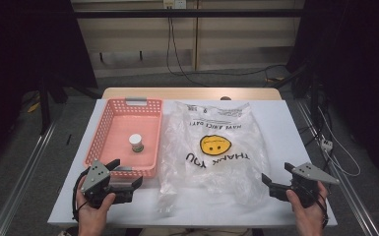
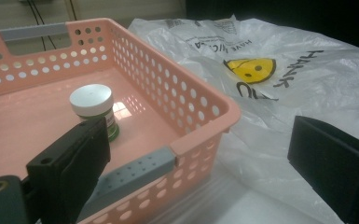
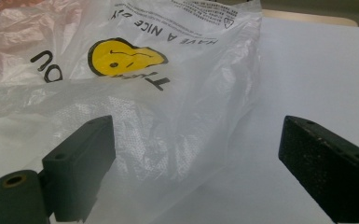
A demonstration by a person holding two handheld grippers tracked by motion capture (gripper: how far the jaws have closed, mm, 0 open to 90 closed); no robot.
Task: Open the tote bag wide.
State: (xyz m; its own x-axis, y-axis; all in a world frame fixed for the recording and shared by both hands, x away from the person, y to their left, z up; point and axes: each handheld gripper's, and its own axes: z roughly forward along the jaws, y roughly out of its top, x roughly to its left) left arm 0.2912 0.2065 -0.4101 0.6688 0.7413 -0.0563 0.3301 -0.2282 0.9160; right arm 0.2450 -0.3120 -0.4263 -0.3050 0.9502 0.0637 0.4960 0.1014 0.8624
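A clear plastic bag point(image 1: 211, 150) with a yellow smiley face lies flat in the middle of the white table point(image 1: 285, 123). Left of it stands a pink perforated basket point(image 1: 106, 125) holding a small green jar with a white lid point(image 1: 136, 142). My left gripper point(image 1: 125, 173) is open at the basket's near right corner, nothing between its jaws. In the left gripper view the jar point(image 2: 93, 107) stands inside the basket point(image 2: 177, 98), beside the bag point(image 2: 279, 79). My right gripper point(image 1: 275, 178) is open near the bag's lower right edge; the bag point(image 3: 135, 93) lies in front of its jaws.
The table's near edge runs just under both hands. Bare white tabletop point(image 3: 317, 70) lies right of the bag. Behind the table, cables point(image 1: 177, 54) hang down a wall, and metal rails point(image 1: 24, 167) run along the floor at both sides.
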